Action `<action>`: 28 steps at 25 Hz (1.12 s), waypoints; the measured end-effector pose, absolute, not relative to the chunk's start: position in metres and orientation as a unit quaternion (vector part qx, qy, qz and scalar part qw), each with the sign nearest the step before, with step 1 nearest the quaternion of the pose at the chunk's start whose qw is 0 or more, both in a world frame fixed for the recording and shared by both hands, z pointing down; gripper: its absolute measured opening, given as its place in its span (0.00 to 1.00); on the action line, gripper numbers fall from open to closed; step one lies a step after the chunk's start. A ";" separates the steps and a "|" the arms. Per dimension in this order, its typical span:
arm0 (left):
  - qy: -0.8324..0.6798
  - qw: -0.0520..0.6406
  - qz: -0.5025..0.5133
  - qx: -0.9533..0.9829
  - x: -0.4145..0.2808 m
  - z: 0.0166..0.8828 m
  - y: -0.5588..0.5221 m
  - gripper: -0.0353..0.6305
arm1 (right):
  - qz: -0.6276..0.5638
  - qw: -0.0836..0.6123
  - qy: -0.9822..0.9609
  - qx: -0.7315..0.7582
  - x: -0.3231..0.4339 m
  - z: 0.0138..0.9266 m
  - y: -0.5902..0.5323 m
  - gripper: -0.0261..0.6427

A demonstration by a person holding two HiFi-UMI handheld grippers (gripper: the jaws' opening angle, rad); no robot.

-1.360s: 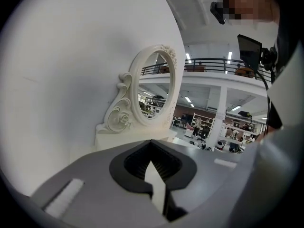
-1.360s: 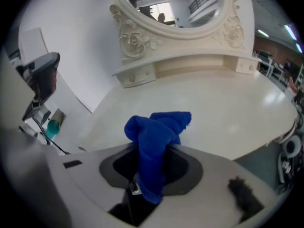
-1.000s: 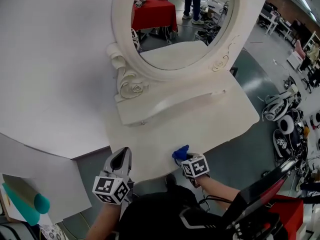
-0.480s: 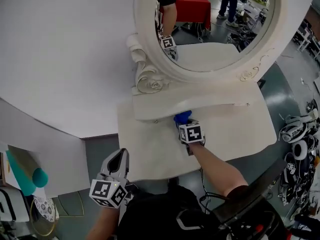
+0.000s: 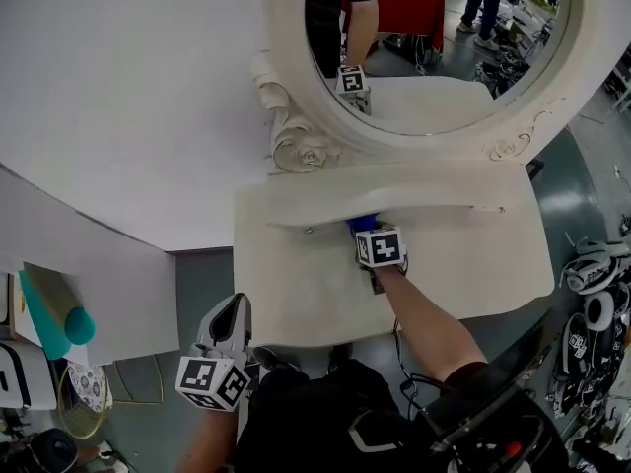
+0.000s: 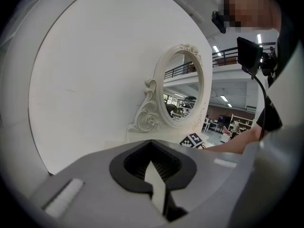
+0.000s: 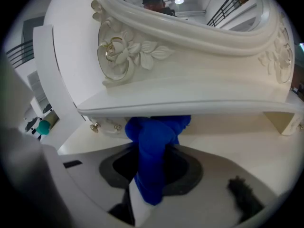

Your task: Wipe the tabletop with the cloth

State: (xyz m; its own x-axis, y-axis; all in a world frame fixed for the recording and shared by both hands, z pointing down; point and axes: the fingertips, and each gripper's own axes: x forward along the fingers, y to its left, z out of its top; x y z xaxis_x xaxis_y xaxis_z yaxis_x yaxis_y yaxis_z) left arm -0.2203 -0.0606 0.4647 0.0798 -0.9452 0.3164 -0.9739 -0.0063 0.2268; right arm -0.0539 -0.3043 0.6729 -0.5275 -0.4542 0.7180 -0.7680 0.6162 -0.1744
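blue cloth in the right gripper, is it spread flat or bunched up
Bunched up: the blue cloth shows as a crumpled wad pinched in the right gripper, not laid flat.

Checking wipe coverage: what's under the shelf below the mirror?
The front of the blue cloth, held by the right gripper, reaches under the shelf, over the tabletop. A small gold knob shows to its left. Whether the cloth touches the tabletop there is hidden.

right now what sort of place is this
Likely a workshop or lab hall, not a home: the white dressing table with ornate oval mirror stands on grey floor, black-and-white gear lies heaped beside it, and the mirror reflects a red-draped table.
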 end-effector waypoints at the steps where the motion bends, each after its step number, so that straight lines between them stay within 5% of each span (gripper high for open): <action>1: -0.676 0.196 0.037 0.709 -0.218 0.465 -0.062 0.07 | 0.244 0.327 -0.839 0.361 -0.051 0.674 -0.300 0.24; 28: -0.542 0.184 0.003 0.820 -0.195 0.452 -0.093 0.07 | 0.290 0.363 -0.787 0.406 0.056 0.676 -0.095 0.24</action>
